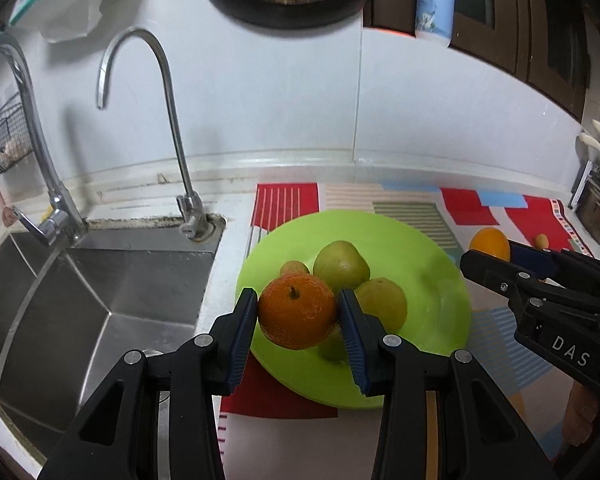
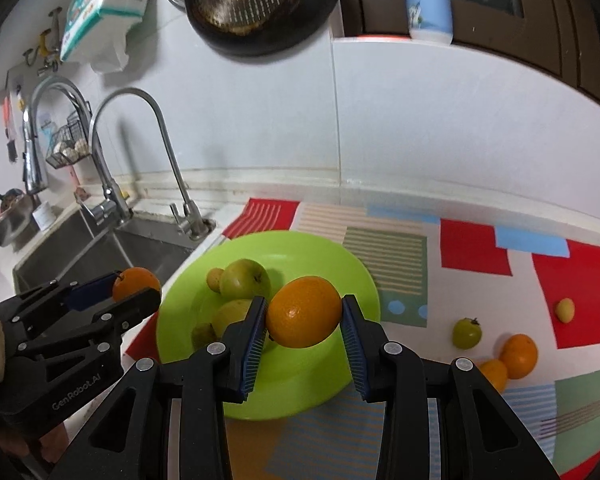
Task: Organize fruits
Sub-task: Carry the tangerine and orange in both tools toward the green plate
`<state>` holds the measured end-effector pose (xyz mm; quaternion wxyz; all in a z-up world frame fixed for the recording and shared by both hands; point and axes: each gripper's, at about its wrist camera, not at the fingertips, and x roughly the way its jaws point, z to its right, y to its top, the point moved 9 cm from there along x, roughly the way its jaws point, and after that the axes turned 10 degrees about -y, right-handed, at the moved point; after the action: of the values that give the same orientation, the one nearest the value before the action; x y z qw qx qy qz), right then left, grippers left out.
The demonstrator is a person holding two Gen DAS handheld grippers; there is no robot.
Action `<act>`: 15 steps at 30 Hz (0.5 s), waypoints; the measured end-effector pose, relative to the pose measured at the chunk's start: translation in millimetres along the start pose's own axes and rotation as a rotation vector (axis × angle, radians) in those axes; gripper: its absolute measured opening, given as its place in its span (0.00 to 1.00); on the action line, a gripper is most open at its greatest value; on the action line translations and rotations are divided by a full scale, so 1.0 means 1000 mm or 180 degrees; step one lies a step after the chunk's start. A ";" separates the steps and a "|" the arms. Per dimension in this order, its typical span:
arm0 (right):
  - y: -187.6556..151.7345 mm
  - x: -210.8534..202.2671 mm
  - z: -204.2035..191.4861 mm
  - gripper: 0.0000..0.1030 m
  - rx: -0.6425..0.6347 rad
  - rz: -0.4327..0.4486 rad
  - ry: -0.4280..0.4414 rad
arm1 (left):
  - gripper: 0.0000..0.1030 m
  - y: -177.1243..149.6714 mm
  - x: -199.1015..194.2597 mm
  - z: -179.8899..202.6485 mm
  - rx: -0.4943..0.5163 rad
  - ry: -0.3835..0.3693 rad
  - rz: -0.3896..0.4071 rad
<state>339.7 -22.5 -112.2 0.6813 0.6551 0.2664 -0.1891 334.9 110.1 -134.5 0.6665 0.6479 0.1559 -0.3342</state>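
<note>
Green plate (image 2: 352,276) on patterned mat (image 2: 472,248), just beside sink (image 1: 112,280); lies directly ahead and below both grippers.

Left gripper (image 1: 298,316) clamped on darker orange (image 1: 298,312), stem facing up, held over near-left rim.

Right gripper (image 2: 305,314) clamped on paler orange (image 2: 304,312), smooth skin, held over plate middle; likely nearer to free spot.

On plate already: green apples (image 2: 244,280), round, matte.

Loose on mat at right: two oranges (image 2: 518,356), small green fruit (image 2: 466,332).
</note>
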 end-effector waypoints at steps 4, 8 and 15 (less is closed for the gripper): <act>-0.004 0.018 0.000 0.37 -0.0001 -0.0108 -0.0009 | 0.40 -0.004 0.018 -0.003 0.0002 -0.0032 -0.0092; -0.007 0.033 0.000 0.37 -0.0007 -0.0185 -0.0010 | 0.40 -0.008 0.033 -0.006 -0.0012 -0.0069 -0.0162; -0.010 0.050 -0.001 0.37 -0.0013 -0.0266 0.0006 | 0.40 -0.008 0.049 -0.008 -0.0001 -0.0086 -0.0226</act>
<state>372.7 -17.7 -150.4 0.6739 0.6422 0.2946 -0.2161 366.9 106.4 -173.2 0.6563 0.6373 0.1699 -0.3663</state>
